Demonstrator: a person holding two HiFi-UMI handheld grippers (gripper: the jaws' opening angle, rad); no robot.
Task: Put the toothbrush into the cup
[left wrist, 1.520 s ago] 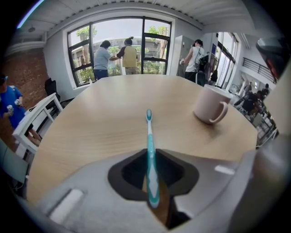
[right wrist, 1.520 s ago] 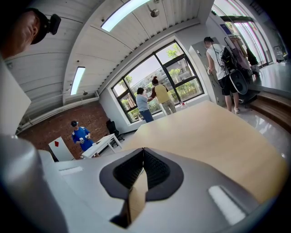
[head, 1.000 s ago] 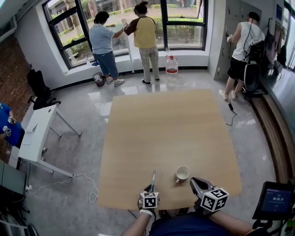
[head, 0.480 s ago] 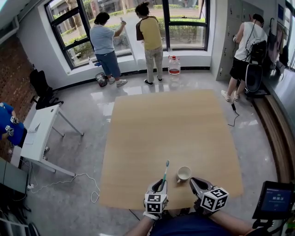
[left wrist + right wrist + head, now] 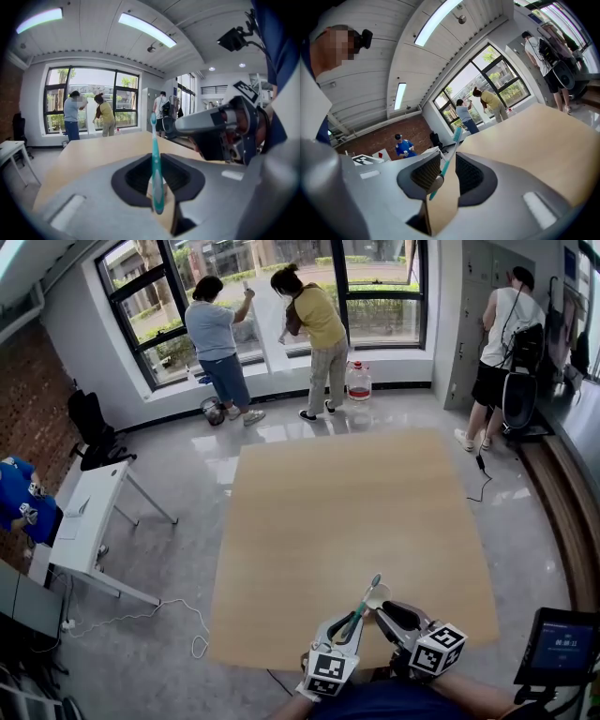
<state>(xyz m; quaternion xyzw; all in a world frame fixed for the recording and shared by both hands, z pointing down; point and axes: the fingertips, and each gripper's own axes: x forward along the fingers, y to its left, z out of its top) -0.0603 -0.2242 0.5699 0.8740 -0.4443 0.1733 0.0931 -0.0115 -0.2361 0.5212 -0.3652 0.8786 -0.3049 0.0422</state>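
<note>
Now left gripper (image 5: 351, 624) pinches toothbrush (image 5: 366, 599) by handle, bristle end tilted toward cup (image 5: 381, 596) just beyond (rim partly hidden).

Daylight floods through the tall windows (image 5: 375, 277) in the head view, throwing pale glare across the polished floor (image 5: 220, 442); the desk (image 5: 356, 521) is evenly lit, shadows faint. In both gripper views a ceiling strip light (image 5: 146, 29) glows, fisheye distortion bends the room, corners fall black, and the toothbrush (image 5: 155, 164), close to the lens, looks slightly soft.
</note>
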